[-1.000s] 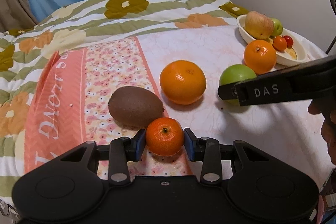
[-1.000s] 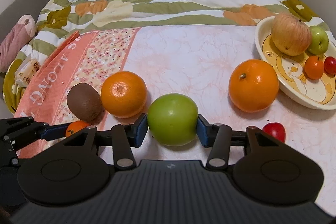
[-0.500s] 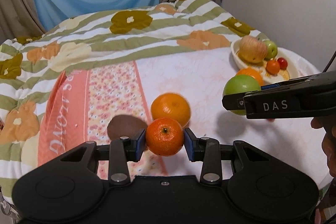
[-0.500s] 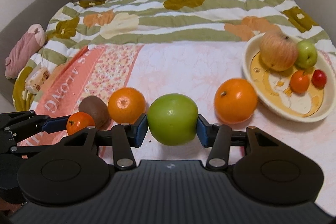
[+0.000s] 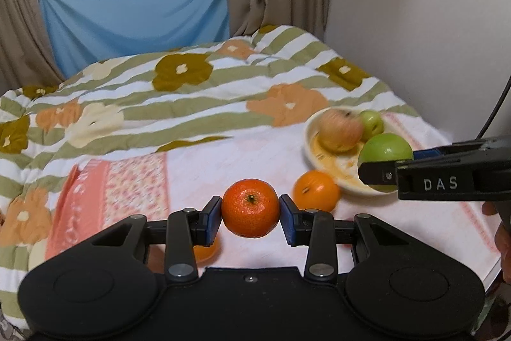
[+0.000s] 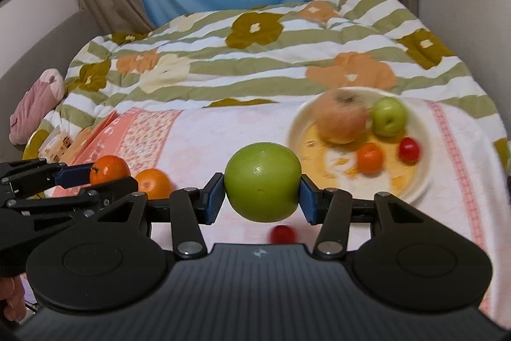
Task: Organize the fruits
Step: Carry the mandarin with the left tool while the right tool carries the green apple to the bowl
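Note:
My left gripper (image 5: 250, 219) is shut on a small mandarin (image 5: 250, 207) and holds it above the bed; it also shows at the left of the right wrist view (image 6: 107, 171). My right gripper (image 6: 262, 198) is shut on a large green apple (image 6: 262, 182), raised just left of the cream bowl (image 6: 415, 181). In the left wrist view the apple (image 5: 385, 151) hangs over the bowl's near side (image 5: 346, 184). The bowl holds a reddish apple (image 6: 341, 120), a small green apple (image 6: 389, 116), an orange tomato (image 6: 369, 158) and a red tomato (image 6: 408, 150).
An orange (image 5: 316, 190) lies on the pink cloth (image 5: 223, 162) left of the bowl. Another orange (image 6: 153, 182) lies further left. A red cherry tomato (image 6: 282, 234) lies under my right gripper. A wall stands close on the right; a floral quilt (image 5: 191, 91) lies behind.
Both grippers have lifted their fruit off the cloth and moved up and right toward the bowl. The kiwi has dropped out of sight below the grippers.

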Motion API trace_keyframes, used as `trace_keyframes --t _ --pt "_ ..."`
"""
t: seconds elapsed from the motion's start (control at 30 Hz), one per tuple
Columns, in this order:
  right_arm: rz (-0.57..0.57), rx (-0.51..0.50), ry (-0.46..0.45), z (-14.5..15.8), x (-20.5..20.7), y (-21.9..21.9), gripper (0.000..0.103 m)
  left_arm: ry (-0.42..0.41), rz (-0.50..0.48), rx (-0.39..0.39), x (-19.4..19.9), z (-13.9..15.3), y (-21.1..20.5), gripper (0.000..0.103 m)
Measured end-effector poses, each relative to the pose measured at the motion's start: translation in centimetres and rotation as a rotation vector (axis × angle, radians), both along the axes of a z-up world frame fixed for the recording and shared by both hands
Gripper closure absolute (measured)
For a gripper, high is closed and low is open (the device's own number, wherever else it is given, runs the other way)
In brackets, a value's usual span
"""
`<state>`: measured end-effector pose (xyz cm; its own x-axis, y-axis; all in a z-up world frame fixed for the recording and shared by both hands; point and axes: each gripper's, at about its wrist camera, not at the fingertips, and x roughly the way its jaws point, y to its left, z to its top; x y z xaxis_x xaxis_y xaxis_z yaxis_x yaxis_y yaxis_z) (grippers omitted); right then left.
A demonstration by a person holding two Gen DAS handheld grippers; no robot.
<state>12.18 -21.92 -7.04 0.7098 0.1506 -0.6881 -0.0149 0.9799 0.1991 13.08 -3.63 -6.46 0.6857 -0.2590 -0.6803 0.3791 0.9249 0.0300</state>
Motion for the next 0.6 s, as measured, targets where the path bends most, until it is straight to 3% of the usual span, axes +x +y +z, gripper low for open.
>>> trace_keyframes --t 0.33,0.6 --pt "-0.009 -0.018 -0.017 1.3 -1.0 -8.9 0.039 -0.035 -0.019 -0.047 -0.1 2.2 -7.7 0.061" --pt "0.008 -0.037 0.0 -0.2 0.3 -14.7 0.039 -0.025 -0.02 -0.034 1.3 0.9 -13.3 0.061"
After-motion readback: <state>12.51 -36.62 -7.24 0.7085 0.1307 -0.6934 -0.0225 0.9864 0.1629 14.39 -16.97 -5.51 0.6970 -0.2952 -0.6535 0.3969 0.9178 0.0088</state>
